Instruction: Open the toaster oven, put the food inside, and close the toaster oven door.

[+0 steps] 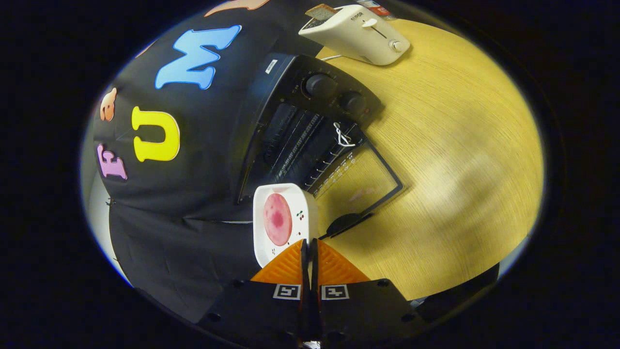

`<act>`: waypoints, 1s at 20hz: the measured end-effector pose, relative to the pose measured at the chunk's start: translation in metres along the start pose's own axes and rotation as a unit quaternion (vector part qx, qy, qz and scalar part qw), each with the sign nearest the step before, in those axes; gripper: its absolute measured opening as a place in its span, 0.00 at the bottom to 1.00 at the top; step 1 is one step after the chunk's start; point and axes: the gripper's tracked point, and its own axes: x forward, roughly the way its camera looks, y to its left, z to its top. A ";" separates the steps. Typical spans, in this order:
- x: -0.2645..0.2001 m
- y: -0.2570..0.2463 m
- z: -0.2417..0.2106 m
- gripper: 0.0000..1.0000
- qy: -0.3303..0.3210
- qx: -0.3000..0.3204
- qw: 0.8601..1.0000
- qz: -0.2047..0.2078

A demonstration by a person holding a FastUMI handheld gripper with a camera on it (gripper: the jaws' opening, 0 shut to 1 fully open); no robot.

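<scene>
My gripper (308, 244) is shut on the near rim of a white square plate (306, 198), which hangs in the air ahead of the fingers. A round pink slice of meat (277, 219) lies on the plate. Beyond the plate stands the black toaster oven (310, 116) with its glass door (361, 182) folded down flat onto the wooden table (450, 145). The wire rack (300, 140) inside shows through the opening, and two knobs (320, 85) sit on the control panel. The whole view is rolled sideways.
A white pop-up toaster (356, 34) with a slice of bread (322, 10) in its slot stands on the table beyond the oven. The black booth cloth (184, 160) hangs behind the oven. Bare table top spreads out beside the open door.
</scene>
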 end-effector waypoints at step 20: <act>0.133 0.040 0.100 0.02 -0.148 0.129 0.979 0.052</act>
